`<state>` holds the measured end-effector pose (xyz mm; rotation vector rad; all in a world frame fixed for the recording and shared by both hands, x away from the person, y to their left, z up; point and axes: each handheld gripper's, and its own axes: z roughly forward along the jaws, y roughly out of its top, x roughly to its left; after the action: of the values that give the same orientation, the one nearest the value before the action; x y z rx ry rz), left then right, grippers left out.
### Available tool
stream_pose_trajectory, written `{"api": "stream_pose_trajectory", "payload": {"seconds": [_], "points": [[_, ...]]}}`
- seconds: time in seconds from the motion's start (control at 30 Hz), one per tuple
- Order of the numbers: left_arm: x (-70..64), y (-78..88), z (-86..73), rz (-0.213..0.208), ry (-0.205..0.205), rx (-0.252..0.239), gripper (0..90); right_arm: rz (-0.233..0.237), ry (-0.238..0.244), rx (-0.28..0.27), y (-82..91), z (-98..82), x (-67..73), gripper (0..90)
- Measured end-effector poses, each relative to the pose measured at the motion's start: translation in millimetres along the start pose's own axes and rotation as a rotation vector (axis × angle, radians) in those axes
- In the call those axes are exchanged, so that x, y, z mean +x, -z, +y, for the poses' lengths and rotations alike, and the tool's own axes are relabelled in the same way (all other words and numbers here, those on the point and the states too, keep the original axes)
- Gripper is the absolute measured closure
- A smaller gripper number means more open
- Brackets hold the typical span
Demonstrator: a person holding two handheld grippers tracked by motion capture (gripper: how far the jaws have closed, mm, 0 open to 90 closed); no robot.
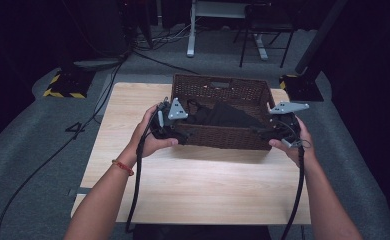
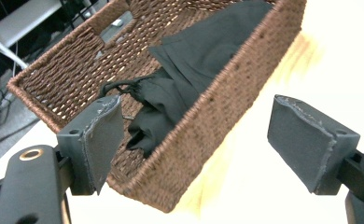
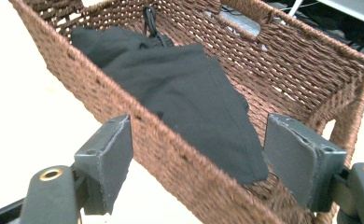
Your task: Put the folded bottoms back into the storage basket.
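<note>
Wicker basket (image 1: pixel 222 112) sat at far-middle of table (image 1: pixel 193 190), black cloth (image 1: pixel 223 116) tucked inside. Near wall straddled by left gripper (image 2: pixel 194 140) and right gripper (image 3: pixel 196 158), one per front corner. Jaws wide, pads not pressing, nothing gripped yet. Looks lined up for two-handed lift, tbh.

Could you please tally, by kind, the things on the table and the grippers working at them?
Wicker basket: 1
Black cloth item inside the basket: 1
Grippers: 2, the left gripper and the right gripper, each with open jaws straddling the basket's near wall
Total: 4
</note>
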<state>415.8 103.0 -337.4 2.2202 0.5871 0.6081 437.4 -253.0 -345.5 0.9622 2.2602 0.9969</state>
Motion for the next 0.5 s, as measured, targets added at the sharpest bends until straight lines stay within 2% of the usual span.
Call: {"api": "stream_pose_trajectory", "payload": {"seconds": [0.17,0.47,0.5], "points": [[-10.6,5.8,-11.1,0.01,-0.031,0.01,18.5,-0.015,0.018,-0.004,9.1,-12.7,3.9,24.6],[-30.0,10.2,-42.1,-0.013,-0.036,0.049,17.3,-0.03,0.024,-0.014,25.4,-40.7,11.5,25.6],[-34.4,12.0,-49.5,-0.027,-0.036,0.048,17.4,-0.043,0.032,-0.017,28.5,-46.1,14.2,25.5]]}}
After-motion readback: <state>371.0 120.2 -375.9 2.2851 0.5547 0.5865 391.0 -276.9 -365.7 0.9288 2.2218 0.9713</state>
